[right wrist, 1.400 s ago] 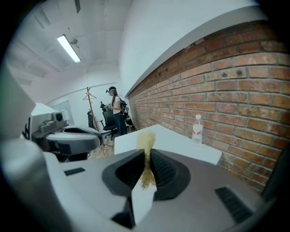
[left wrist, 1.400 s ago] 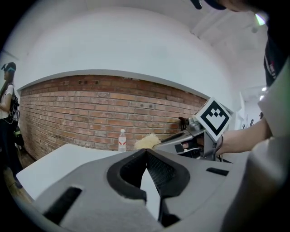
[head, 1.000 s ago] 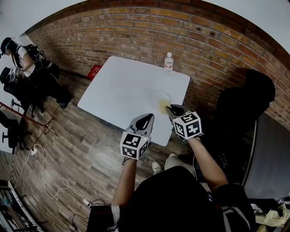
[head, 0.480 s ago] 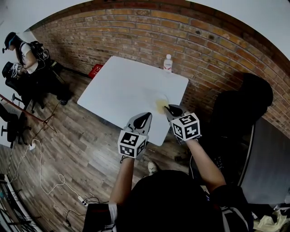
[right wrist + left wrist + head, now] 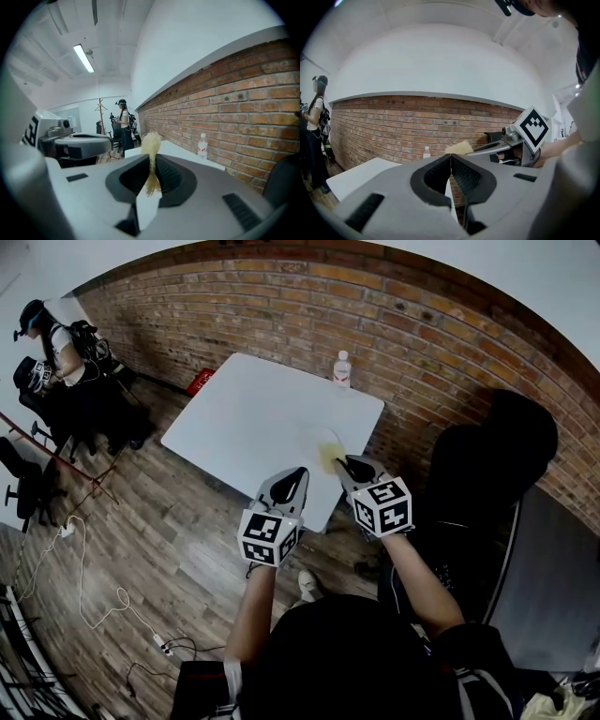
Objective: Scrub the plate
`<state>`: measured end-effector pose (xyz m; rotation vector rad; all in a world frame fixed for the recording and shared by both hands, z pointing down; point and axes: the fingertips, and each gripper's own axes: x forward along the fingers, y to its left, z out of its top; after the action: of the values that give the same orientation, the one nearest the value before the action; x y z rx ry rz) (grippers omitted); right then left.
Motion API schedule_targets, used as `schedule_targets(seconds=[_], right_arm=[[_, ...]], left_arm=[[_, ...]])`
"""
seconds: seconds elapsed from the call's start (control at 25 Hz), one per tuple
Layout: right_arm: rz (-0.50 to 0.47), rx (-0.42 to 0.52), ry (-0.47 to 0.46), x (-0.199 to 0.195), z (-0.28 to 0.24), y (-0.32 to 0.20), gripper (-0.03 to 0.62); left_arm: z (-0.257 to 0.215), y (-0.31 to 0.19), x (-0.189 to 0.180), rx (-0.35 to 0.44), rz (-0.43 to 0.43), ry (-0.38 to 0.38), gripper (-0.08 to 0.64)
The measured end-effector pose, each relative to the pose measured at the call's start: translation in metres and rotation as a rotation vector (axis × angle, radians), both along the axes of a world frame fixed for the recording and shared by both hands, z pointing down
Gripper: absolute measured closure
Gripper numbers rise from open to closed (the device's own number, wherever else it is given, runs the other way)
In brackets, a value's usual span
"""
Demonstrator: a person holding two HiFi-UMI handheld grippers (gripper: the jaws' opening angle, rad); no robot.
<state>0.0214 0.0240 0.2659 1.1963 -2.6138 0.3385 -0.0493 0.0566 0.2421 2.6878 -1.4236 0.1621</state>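
A yellow fibrous scrubber point(image 5: 151, 154) is pinched between the jaws of my right gripper point(image 5: 349, 465), which is shut on it; in the head view the scrubber point(image 5: 327, 457) hangs over the near right part of the white table point(image 5: 253, 418). A faint round plate point(image 5: 323, 438) lies on the table just beyond the scrubber. My left gripper point(image 5: 291, 486) hovers at the table's near edge, to the left of the right one, jaws shut with nothing between them point(image 5: 450, 158). From the left gripper view the scrubber point(image 5: 459, 147) and the right gripper's marker cube point(image 5: 533, 127) show to the right.
A small water bottle point(image 5: 342, 368) stands at the table's far edge by the brick wall point(image 5: 403, 324). A dark chair point(image 5: 487, 465) is on the right. A person point(image 5: 56, 352) with equipment stands far left; cables point(image 5: 84, 587) lie on the wooden floor.
Both grippers have drifted slightly left and toward the table's near edge in the head view, keeping their pose side by side. The right gripper still holds the scrubber.
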Motion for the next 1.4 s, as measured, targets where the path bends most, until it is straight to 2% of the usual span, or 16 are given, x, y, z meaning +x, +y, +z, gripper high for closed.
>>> schedule_targets(seconds=[0.28,0.76,1.4], right_arm=[[-0.053,0.043,-0.013,0.005,-0.014,0.035,0.548],[-0.086,0.087,-0.032,0.018,-0.021,0.087,0.549],[-0.085,0.15,-0.078,0.034,-0.04,0.119,0.549]], left_arm=[[-0.007,0.031,0.009,0.016,-0.032,-0.021,0.54],[-0.016,0.087,0.022,0.059,-0.083,-0.013,0.54],[-0.034,0.117,0.033,0.115,-0.114,0.001,0.539]])
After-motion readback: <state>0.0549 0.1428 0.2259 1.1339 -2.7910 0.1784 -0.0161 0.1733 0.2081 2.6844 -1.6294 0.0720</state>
